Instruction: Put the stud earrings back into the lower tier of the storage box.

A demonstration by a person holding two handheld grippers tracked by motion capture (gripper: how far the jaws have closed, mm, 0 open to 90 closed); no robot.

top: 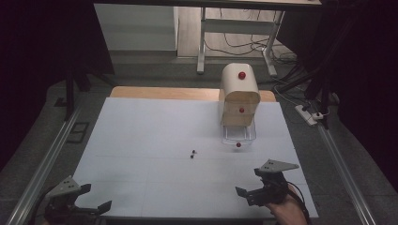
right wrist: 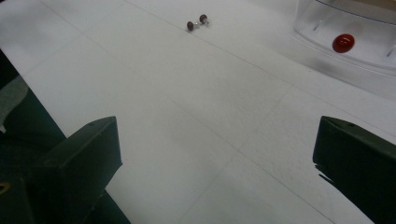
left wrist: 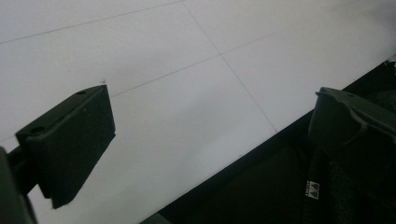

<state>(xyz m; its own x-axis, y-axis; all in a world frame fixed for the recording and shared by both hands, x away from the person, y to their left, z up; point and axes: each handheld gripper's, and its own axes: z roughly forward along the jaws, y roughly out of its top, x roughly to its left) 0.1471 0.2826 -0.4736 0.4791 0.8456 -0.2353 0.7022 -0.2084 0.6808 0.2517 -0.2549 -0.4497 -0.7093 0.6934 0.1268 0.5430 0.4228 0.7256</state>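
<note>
Clearly the work is only at its beginning. At the bottom left of the high view the left gripper rests at the near edge of the white table, its jaws spread apart with nothing between them; in the left gripper view they stand wide over bare table and the dark edge beyond it. At the bottom right, the right gripper is held by a hand and its jaws are also wide apart and empty — in the right gripper view they frame the white surface ahead. Farther up, near the middle of the table, lie two small dark beads joined by a short pin, perhaps earrings; they are untouched and well apart from both grippers. Beyond them, at the upper right, stands a small cream drawer cabinet with red knobs, and its lowest clear drawer is pulled out. I judge that the beads must go into this drawer — so the picking, the carrying and the closing are all left to do.
</note>
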